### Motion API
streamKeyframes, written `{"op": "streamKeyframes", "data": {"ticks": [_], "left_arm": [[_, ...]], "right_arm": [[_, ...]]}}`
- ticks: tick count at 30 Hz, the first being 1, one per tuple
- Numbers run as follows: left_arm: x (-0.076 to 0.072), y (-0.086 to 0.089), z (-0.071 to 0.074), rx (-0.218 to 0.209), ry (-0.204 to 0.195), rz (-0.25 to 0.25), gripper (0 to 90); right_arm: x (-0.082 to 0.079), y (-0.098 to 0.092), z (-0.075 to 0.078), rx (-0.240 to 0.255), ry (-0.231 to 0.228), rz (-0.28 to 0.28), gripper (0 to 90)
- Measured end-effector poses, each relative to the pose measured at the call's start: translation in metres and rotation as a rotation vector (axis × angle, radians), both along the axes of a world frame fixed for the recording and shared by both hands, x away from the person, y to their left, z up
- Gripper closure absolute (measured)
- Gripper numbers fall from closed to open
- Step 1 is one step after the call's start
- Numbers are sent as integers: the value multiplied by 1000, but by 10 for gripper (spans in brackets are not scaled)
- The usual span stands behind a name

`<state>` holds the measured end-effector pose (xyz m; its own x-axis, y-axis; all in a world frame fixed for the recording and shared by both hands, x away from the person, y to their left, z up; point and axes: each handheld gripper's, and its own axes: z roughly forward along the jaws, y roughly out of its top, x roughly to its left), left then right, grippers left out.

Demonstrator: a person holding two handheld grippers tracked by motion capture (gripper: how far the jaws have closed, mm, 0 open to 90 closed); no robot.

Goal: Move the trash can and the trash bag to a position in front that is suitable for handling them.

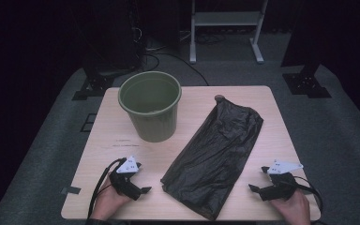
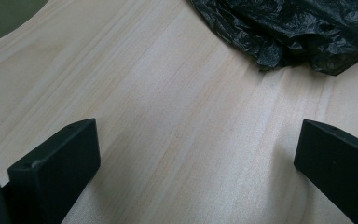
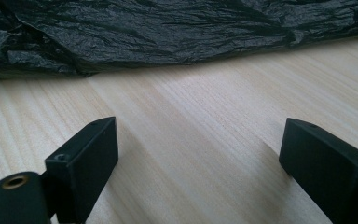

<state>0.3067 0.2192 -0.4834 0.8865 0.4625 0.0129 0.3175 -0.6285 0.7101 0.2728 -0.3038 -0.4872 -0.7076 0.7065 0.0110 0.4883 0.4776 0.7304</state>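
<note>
The black bin bag (image 1: 215, 157) lies flat and crumpled on the counter (image 1: 122, 140), running from near the far edge down to the near edge, a little right of the middle. The green bucket (image 1: 150, 105) stands upright toward the far left corner, apart from the bag. Judging by the pair, the work is probably to line the bucket with the bag.

The film is thin and slack, so a pinch may catch both layers at once and the mouth would never open; a pinch at the wrong end would lift the sealed bottom. Dragging it over the rim could also tip the light bucket. Which end is the mouth I cannot tell from here.

The left tongs (image 1: 144, 190) and right tongs (image 1: 253, 188) rest near the near edge on either side of the bag, both released, jaws spread wide over bare wood with nothing between them.

The counter is pale wood with straight grain. Around it lie grey carpet (image 1: 337, 140), dark stands, cables, and a white frame (image 1: 227, 28) at the back.
</note>
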Motion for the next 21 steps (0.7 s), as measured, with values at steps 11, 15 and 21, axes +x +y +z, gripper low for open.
{"op": "streamKeyframes", "data": {"ticks": [11, 15, 21], "left_arm": [[0, 0, 0, 0, 0, 4, 0], [-1, 0, 0, -1, 1, 6, 0], [-1, 0, 0, -1, 1, 6, 0]], "right_arm": [[-2, -1, 1, 16, 3, 1, 117], [-6, 0, 6, 31, 5, -6, 117], [-7, 3, 12, 65, -5, -13, 122]]}}
